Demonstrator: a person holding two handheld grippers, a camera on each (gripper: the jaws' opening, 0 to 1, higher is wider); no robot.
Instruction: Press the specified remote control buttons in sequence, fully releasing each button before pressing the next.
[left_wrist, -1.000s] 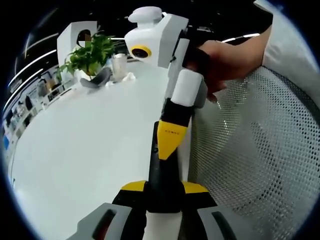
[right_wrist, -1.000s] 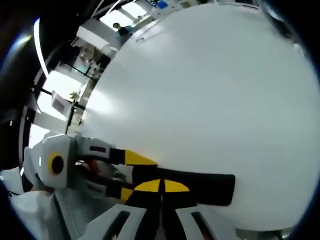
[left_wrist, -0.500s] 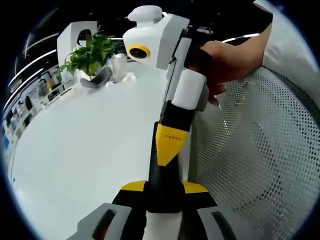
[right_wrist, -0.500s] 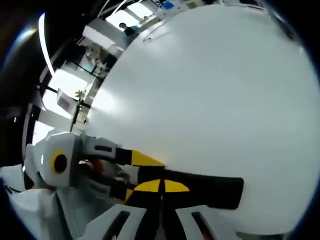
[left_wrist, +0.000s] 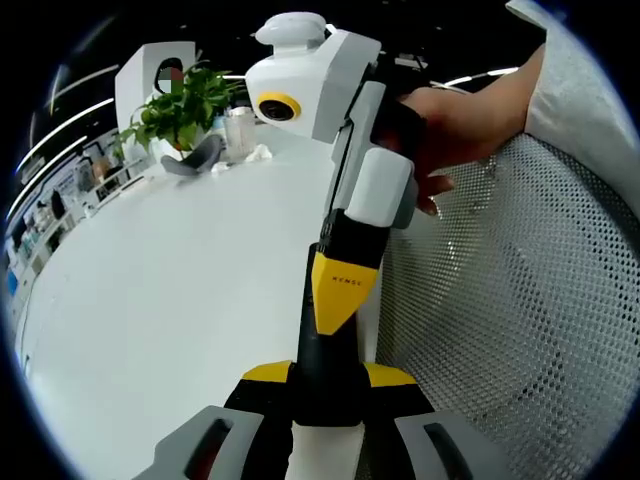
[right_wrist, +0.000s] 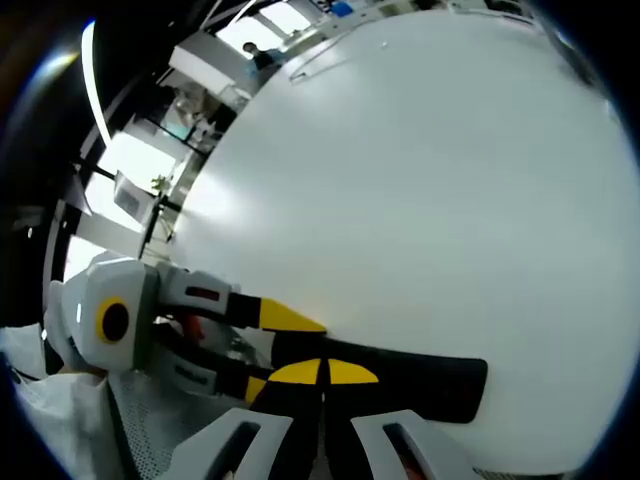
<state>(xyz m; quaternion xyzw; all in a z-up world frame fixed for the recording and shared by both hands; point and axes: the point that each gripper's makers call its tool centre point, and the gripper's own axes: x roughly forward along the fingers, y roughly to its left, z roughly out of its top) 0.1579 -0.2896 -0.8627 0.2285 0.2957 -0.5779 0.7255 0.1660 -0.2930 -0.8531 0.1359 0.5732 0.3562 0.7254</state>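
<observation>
Clamped by its near end between the yellow-tipped jaws of the left gripper (left_wrist: 328, 375), bottom centre of the left gripper view: a black remote control (left_wrist: 325, 352), above a white table (left_wrist: 170, 300). Set against its upper face, the right gripper (left_wrist: 340, 290), fingers drawn together to a single point, a hand (left_wrist: 450, 120) behind it at upper right. Potted plant (left_wrist: 180, 110) at upper left, mesh chair (left_wrist: 510, 310) at right. Buttons too dark to make out.

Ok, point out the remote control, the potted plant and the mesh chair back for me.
remote control (right_wrist: 420, 375), right gripper view, on its black body.
potted plant (left_wrist: 180, 108), left gripper view, on its green leaves.
mesh chair back (left_wrist: 520, 300), left gripper view, on the white perforated mesh.
</observation>
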